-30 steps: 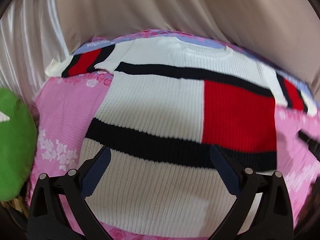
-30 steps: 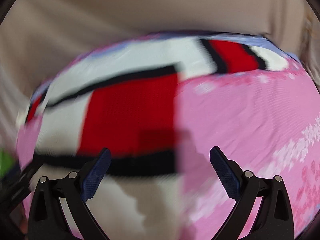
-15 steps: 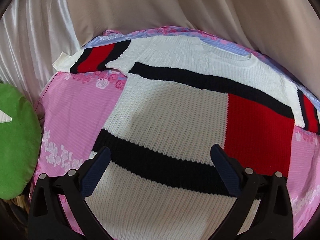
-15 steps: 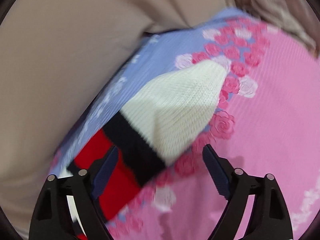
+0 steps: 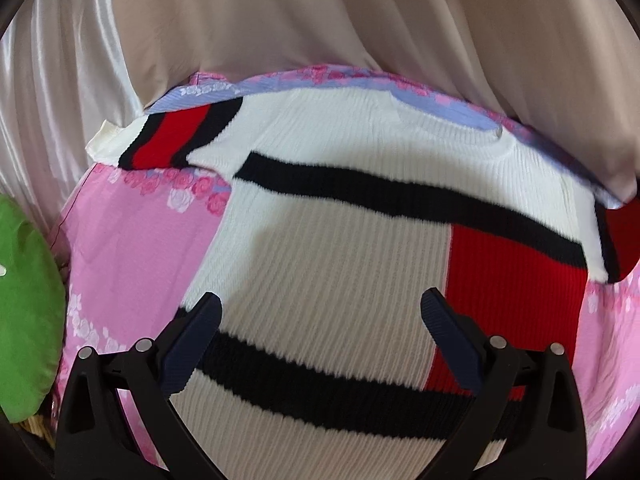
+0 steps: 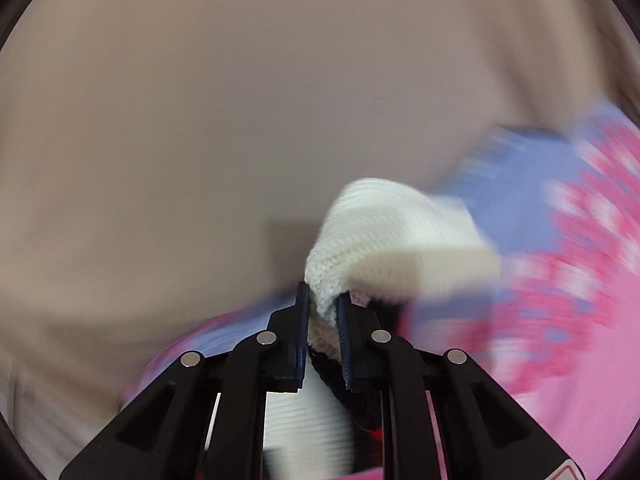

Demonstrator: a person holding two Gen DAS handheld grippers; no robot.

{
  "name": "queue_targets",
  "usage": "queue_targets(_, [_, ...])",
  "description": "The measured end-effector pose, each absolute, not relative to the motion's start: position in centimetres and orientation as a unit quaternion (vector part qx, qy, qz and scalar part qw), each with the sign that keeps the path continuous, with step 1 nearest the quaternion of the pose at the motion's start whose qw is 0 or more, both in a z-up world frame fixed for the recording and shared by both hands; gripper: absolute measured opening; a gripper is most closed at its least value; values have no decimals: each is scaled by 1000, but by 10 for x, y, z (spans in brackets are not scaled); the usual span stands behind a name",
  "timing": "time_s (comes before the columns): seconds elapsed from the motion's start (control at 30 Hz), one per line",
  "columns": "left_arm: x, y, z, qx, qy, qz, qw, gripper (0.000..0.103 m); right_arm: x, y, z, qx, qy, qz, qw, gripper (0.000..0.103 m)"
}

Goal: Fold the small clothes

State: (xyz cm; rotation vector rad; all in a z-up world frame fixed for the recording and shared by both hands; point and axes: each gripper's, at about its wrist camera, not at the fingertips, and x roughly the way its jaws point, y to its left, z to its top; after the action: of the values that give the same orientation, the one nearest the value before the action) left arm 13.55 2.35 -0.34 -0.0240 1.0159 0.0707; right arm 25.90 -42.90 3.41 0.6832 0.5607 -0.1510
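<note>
A small white knit sweater [image 5: 332, 256] with black stripes and a red block lies flat on a pink flowered sheet [image 5: 132, 240]. Its left sleeve [image 5: 168, 140] lies spread at the far left. My left gripper [image 5: 320, 316] is open and hovers over the sweater's lower body. In the right wrist view my right gripper [image 6: 322, 304] is shut on the white cuff of the right sleeve [image 6: 380, 236] and holds it raised off the sheet [image 6: 580, 320]. That view is blurred.
A beige curtain [image 5: 360, 20] hangs behind the bed's far edge. A shiny white curtain [image 5: 48, 100] hangs at the left. A green cushion [image 5: 24, 312] sits at the left edge of the sheet.
My right gripper has closed on the right sleeve's cuff and lifted it. My left gripper has drifted a little forward and left over the sweater, still open.
</note>
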Motion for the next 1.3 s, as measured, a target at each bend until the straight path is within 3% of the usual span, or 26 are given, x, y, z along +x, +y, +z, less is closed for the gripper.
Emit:
queue_targets(0.13, [156, 38, 4, -55, 477, 20, 877, 98, 301, -290, 52, 256, 307, 82, 913, 14])
queue_targets(0.23, [172, 51, 4, -93, 481, 2, 872, 98, 324, -194, 15, 172, 365, 130, 906, 39])
queue_targets(0.33, [192, 63, 0, -133, 484, -13, 865, 98, 318, -159, -20, 155, 405, 130, 892, 42])
queue_targets(0.43, [212, 67, -9, -167, 494, -23, 853, 98, 292, -174, -39, 163, 420, 75, 890, 46])
queue_targets(0.5, [235, 57, -16, -210, 504, -46, 836, 98, 277, -205, -44, 176, 424, 12, 888, 56])
queue_targets(0.57, [258, 35, -21, -232, 508, -70, 826, 98, 253, -243, -50, 192, 430, -52, 880, 58])
queue_targets(0.83, [334, -76, -57, -177, 538, -99, 818, 96, 195, -327, -67, 255, 442, -144, 848, 62])
queue_targets(0.87, [340, -84, -64, -183, 544, -97, 813, 88, 192, -329, -70, 249, 444, -148, 848, 64])
queue_targets(0.9, [341, -85, -69, -187, 547, -96, 810, 68, 188, -329, -71, 246, 445, -150, 848, 66])
queue_targets(0.93, [342, -86, -72, -196, 550, -105, 805, 55, 187, -329, -75, 242, 449, -151, 847, 66])
queue_targets(1.0, [346, -87, -74, -213, 552, -122, 797, 13, 192, -329, -82, 241, 455, -149, 844, 66])
queue_targets(1.03, [346, -86, -71, -214, 545, -123, 801, 7, 192, -325, -83, 243, 456, -149, 843, 66])
queue_targets(1.3, [341, -13, 10, -233, 438, -132, 858, 5, 217, -318, -91, 239, 448, -139, 850, 66])
